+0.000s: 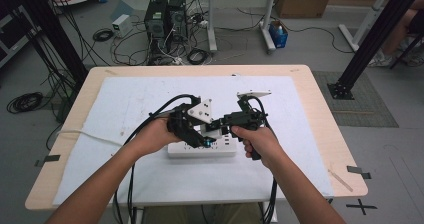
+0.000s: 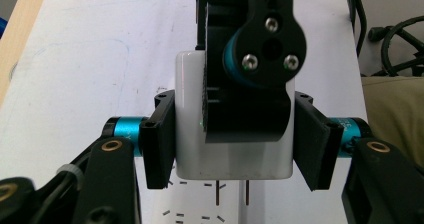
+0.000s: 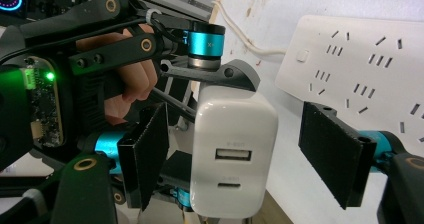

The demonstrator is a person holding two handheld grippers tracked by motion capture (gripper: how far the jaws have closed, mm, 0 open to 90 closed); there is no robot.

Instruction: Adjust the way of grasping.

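While the left gripper (image 2: 235, 149) clamps the white, rounded plastic USB charger block (image 2: 192, 109) by its two flat sides, the item hangs just above the white plastic power strip (image 3: 360, 64), its two metal prongs (image 2: 232, 193) pointing down toward the slots and not yet in them.

Item: right gripper (image 3: 250, 159). Jaws stand apart on either side of the charger block, pads clear of both faces in the right gripper view. Risk: if they close off-centre, one pad meets the block first and twists it in the left gripper's hold, so the prongs tilt away from the slots.

Item: charger block, smooth casing. Risk, as a judgement: slipping between the pads under a downward push, or prongs scraping the strip's face beside the holes.

Item: power strip, lying loose on the white cloth-covered table (image 1: 280, 184). Risk: sliding or tipping under a skewed push, since neither gripper holds it down.
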